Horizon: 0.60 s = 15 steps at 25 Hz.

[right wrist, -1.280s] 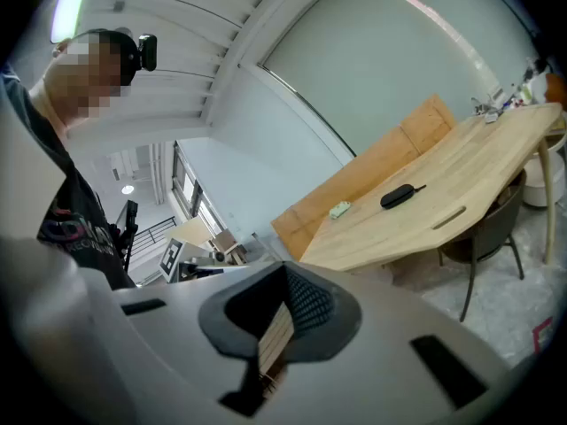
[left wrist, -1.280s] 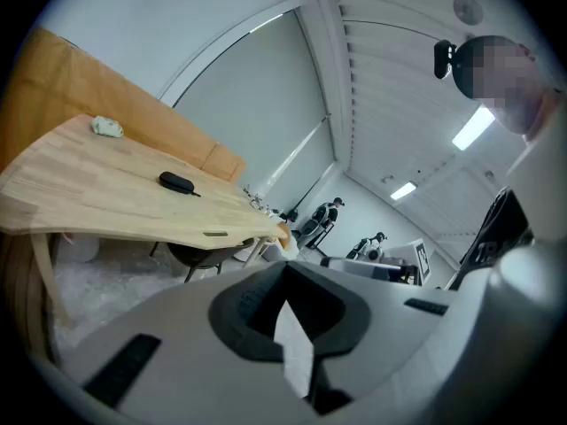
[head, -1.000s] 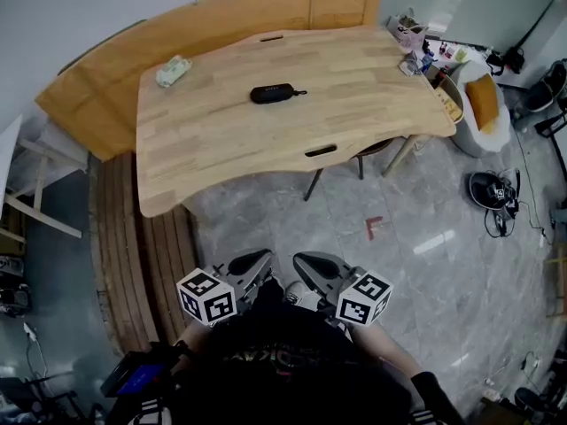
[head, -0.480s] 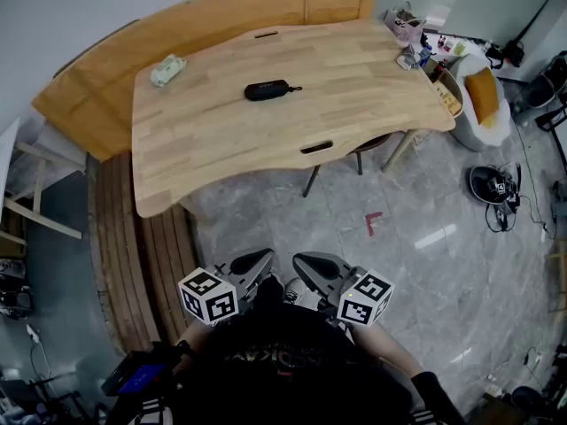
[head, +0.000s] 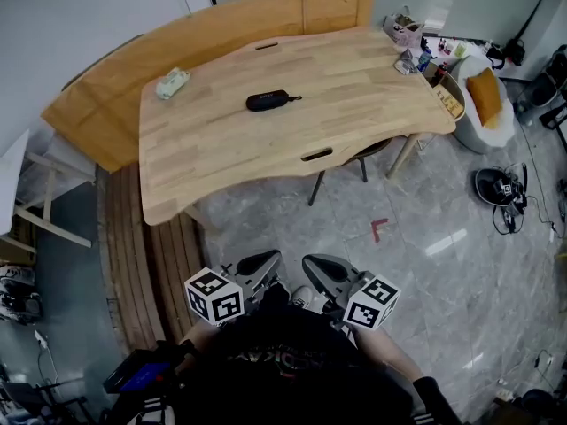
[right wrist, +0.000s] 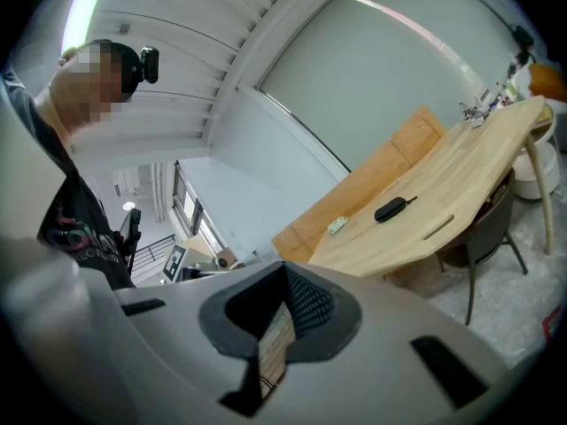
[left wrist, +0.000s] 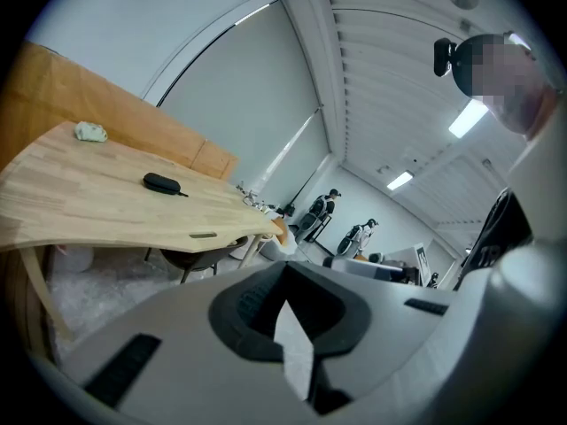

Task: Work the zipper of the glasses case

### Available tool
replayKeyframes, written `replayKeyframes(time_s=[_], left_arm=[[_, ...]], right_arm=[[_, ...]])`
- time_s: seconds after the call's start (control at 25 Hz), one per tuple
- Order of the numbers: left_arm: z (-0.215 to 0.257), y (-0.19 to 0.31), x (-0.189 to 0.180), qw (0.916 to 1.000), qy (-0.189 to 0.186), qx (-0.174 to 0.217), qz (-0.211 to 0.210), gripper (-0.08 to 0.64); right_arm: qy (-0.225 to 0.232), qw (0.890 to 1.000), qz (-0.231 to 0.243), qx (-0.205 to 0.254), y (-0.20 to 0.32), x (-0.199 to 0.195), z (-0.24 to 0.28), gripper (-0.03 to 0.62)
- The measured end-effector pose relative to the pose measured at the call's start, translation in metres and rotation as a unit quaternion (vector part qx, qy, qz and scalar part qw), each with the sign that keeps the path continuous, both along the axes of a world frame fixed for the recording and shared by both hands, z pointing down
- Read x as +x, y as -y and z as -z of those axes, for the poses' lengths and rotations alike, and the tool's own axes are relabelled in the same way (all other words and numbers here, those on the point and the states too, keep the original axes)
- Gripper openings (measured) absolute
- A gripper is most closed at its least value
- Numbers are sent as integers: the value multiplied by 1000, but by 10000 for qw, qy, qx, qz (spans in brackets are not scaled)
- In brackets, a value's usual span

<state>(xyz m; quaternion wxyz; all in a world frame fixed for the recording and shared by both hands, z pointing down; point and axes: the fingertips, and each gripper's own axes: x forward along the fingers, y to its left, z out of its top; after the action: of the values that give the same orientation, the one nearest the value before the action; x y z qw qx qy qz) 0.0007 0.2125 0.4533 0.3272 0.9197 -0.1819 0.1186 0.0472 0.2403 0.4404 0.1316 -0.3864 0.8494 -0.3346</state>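
A big wooden table (head: pixel 266 149) with a curved edge stands on a shiny grey stone floor (head: pixel 425 273). A long wooden bench (head: pixel 106 104) wraps round its far side. The black glasses case (head: pixel 268 101) lies flat near the middle of the table, with a little cord at its right end. A small pale green thing (head: pixel 173 82) lies near the table's far left edge, well apart from the case. A dark chair (head: pixel 359 151) is tucked under the table. A red mark (head: pixel 379 229) is on the floor.

The left gripper (head: pixel 259 262) and the right gripper (head: pixel 321 268) sit side by side close to the person's body, well apart from the table. Both have their jaws squeezed together with nothing between them.

The case's zipper is too small to make out. The little things (head: pixel 409 38) at the table's far right corner are too small to name. The person's hands are hidden under the marker cubes (head: pixel 213 295) and a dark shirt (head: pixel 283 361).
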Motion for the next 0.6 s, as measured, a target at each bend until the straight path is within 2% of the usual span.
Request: replayKeyframes(time_s=[0.28,0.6], left_arm=[[6,0,5,9995,116,266,-88,11],[9,-4,17,9991,29,315,-293,11]], right_arm=[[106,9997,-171,108,-3,9,2,15],[85,9989,-449,53,-11,23,3,15]])
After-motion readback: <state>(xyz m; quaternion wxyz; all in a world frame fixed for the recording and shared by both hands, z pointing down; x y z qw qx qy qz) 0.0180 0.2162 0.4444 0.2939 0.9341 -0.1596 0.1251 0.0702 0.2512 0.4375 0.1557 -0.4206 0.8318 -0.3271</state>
